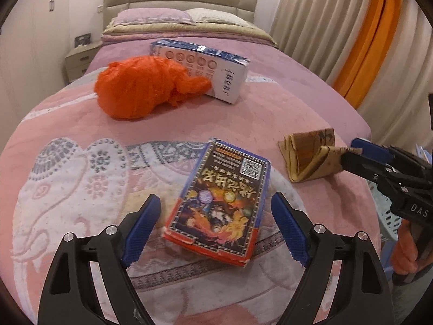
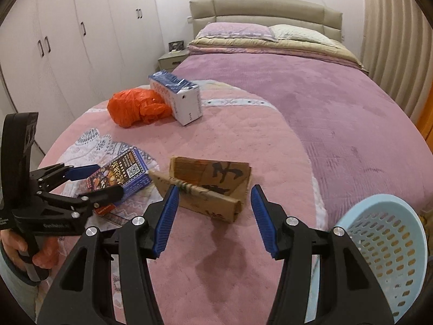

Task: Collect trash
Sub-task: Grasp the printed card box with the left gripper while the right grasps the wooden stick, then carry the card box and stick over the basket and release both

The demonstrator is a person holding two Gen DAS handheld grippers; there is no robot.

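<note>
On a bed [image 2: 338, 113] spread with a pink patterned blanket [image 1: 81, 178], the left gripper [image 1: 216, 216] hangs with its blue pads spread to either side of a colourful printed box [image 1: 219, 200] lying flat at lower centre of the left wrist view — the pads not touching it. In the right wrist view, the right gripper [image 2: 215, 211] stands with jaws apart just before a folded piece of brown cardboard [image 2: 208, 187] at centre frame, nothing pinched between them. Further up the bed, an orange plastic bag [image 1: 143, 89] lies against a blue-and-white carton [image 1: 213, 73]. A pale blue perforated basket [image 2: 384, 249] sits at the lower right of the right wrist view — beside the bed's edge.
</note>
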